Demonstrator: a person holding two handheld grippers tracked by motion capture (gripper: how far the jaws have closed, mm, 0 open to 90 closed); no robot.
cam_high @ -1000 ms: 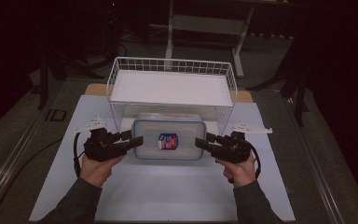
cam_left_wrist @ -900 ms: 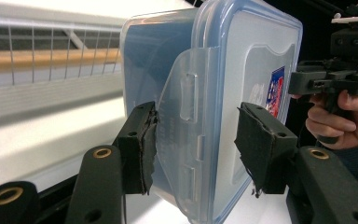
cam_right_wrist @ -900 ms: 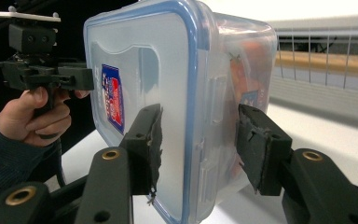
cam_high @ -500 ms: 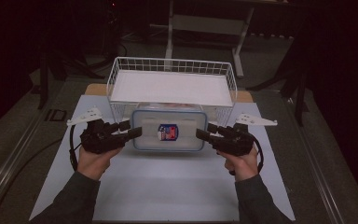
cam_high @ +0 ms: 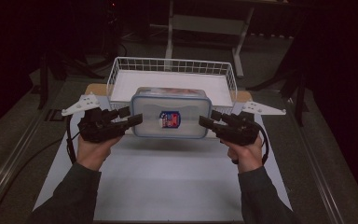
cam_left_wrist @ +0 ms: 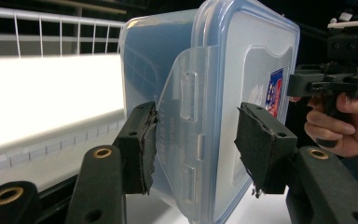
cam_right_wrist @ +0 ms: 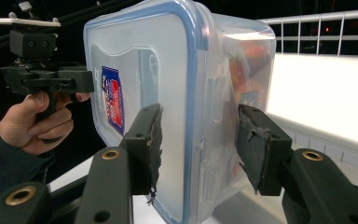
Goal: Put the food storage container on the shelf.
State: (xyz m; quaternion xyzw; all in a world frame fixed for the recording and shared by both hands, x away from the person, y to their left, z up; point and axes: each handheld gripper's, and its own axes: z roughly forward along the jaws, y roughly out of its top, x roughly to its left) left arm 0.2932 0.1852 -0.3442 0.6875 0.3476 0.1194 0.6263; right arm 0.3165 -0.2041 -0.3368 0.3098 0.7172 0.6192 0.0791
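The left gripper [cam_high: 137, 119] and right gripper [cam_high: 203, 122] each clamp one end of the lidded plastic box [cam_high: 170, 118], held above the white mat [cam_high: 168, 172]. A wire basket [cam_high: 172, 66] stands just behind the box.

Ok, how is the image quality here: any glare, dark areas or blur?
High view: dim, the surroundings nearly black, the white mat and wire basket moderately lit, the container readable. Left gripper view: the basket floor blows out to white; the left tool is sharp. Right gripper view: the same glare at right, and the right tool in focus.
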